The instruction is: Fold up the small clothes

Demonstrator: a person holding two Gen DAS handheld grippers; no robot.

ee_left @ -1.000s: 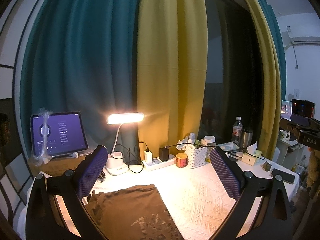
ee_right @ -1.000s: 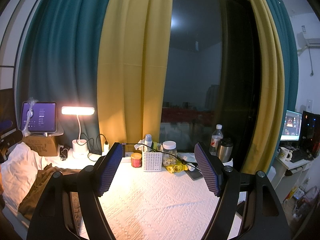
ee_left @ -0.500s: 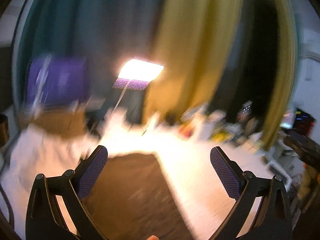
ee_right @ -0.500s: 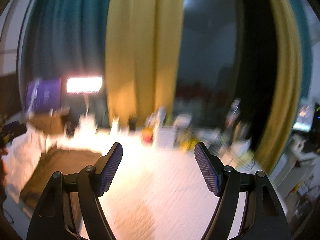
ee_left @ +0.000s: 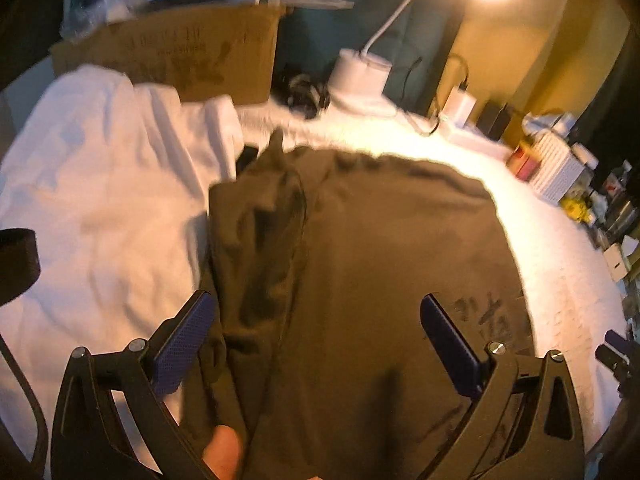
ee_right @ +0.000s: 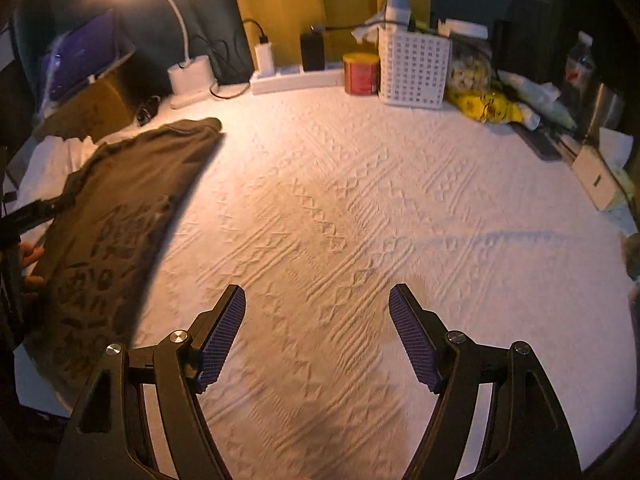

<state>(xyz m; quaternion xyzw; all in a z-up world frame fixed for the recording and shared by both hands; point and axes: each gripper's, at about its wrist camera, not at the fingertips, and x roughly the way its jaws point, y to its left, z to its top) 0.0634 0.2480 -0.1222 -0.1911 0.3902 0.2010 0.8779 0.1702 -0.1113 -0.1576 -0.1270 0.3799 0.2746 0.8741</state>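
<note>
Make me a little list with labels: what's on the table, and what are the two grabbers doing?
Garment: dark brown printed T-shirt, lying mostly flat, left side bunched
Surface: white patterned tablecloth
Left gripper: jaws open, over the shirt, holding nothing
Right gripper: jaws open, over bare cloth, right of the shirt
Back edge: lit white desk lamp, white perforated basket, red tin
Folding: not started

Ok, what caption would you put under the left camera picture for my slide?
Open left gripper hovers over a dark olive-brown printed T-shirt lying on the white textured bedspread.
</note>
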